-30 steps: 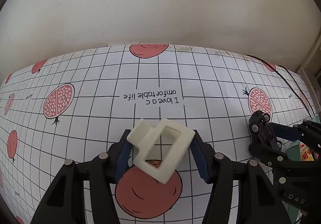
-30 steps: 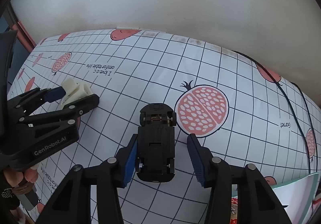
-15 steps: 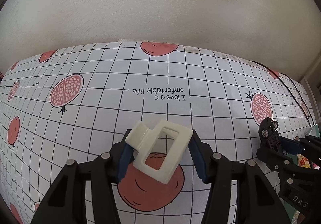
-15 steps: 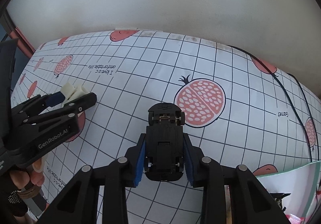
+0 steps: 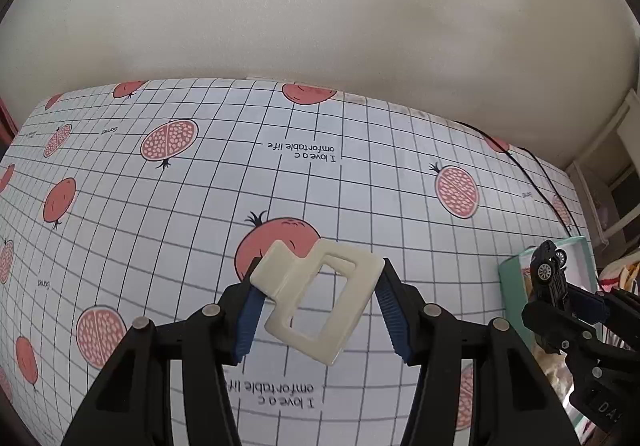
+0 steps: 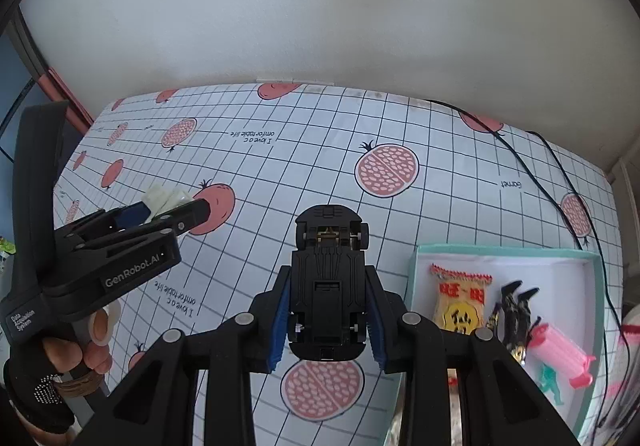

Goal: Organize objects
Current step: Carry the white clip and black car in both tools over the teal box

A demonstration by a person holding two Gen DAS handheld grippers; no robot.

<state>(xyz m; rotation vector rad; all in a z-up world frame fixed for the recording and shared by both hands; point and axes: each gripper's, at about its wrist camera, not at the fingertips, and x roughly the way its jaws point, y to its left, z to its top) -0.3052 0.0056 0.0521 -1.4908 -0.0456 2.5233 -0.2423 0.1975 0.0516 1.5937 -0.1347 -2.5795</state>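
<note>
Left hand-held gripper (image 5: 318, 306): we're clenched on the cream clip (image 5: 316, 296), which sits tilted between the blue pads, clear of the bench (image 5: 160, 214). At the right edge the other hand-held gripper carries the toy car (image 5: 550, 278) in front of the teal tray (image 5: 510, 286).

Right hand-held gripper (image 6: 326, 320): we're grasping the toy car belly-up, nose away from us, above the bench. The tray (image 6: 500, 249) lies just to the right and already holds a snack packet (image 6: 460, 306), dark figures (image 6: 516, 306) and a pink roller (image 6: 560, 352).

Likely next: carry the car over the tray's rim, lower into the bare far strip, release low so it doesn't roll. Then bring the clip.
</note>
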